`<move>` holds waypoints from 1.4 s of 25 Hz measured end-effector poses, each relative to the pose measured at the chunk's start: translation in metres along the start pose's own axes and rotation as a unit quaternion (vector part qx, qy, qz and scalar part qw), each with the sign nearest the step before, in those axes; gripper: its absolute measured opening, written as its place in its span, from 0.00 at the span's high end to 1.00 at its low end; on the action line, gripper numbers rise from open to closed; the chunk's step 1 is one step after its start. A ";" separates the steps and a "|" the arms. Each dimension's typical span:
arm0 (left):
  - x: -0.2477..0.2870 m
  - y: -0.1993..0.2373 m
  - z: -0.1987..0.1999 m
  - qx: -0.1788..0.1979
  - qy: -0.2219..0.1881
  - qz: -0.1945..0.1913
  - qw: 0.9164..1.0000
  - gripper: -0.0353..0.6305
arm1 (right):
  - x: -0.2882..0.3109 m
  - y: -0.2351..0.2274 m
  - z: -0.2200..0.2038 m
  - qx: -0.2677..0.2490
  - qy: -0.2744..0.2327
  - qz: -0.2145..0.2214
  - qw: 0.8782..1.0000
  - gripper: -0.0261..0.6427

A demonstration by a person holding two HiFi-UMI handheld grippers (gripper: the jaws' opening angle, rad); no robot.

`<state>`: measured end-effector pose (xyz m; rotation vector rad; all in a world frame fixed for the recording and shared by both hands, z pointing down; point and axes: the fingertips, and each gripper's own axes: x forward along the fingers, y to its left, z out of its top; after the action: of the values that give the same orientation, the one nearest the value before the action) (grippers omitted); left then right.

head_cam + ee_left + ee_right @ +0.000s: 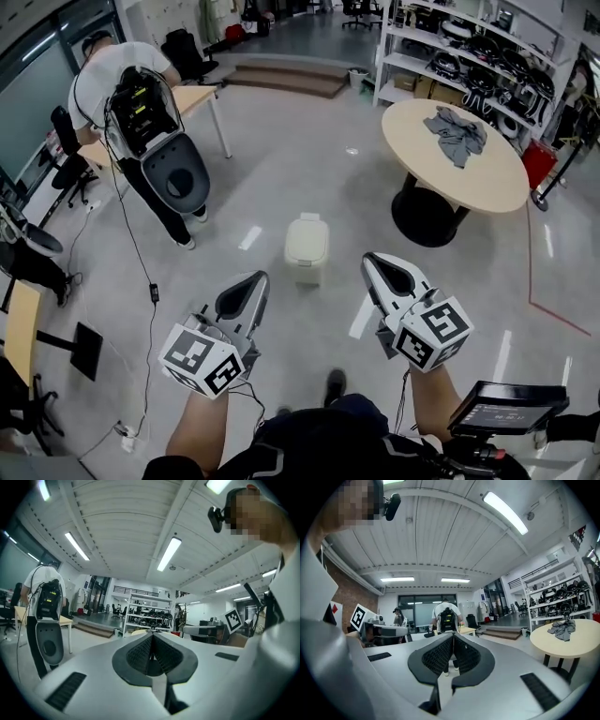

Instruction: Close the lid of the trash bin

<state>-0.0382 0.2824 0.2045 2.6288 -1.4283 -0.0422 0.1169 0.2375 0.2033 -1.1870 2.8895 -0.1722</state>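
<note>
Now, cream trash bin (307,248) stands on grey floor, lid looks flat on top. Left gripper (251,284) near bin, on its left side, not touching. Jaws pressed together, nothing in them. Right gripper (373,264) near bin, on its right side, not touching. Jaws together too, empty. Round table (487,183) well right of bin, grey cloth (457,131) on it.

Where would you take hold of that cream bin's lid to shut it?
Probably the top edge of the lid, at the far side of the trash bin, coming from above and beyond it. The lid seems to stand open there, though it shows small in the head view.
</note>
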 end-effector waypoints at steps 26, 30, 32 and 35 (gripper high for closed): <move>-0.215 -0.193 -0.045 0.036 -0.008 0.010 0.999 0.96 | -0.239 0.179 -0.049 0.010 0.004 -0.023 1.000 0.94; -0.229 -0.256 -0.064 0.035 0.023 0.021 0.999 0.96 | -0.295 0.186 -0.057 0.001 0.025 -0.035 0.999 0.94; -0.242 -0.281 -0.063 0.035 0.026 0.017 0.999 0.96 | -0.316 0.195 -0.053 0.020 0.022 -0.031 0.999 0.94; -0.265 -0.298 -0.046 0.054 0.009 0.024 0.998 0.96 | -0.341 0.210 -0.043 0.036 0.004 -0.025 0.999 0.94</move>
<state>0.0690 0.6691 0.1948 2.6715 -1.5272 0.0650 0.2104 0.6294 0.2138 -1.2492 2.8355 -0.2801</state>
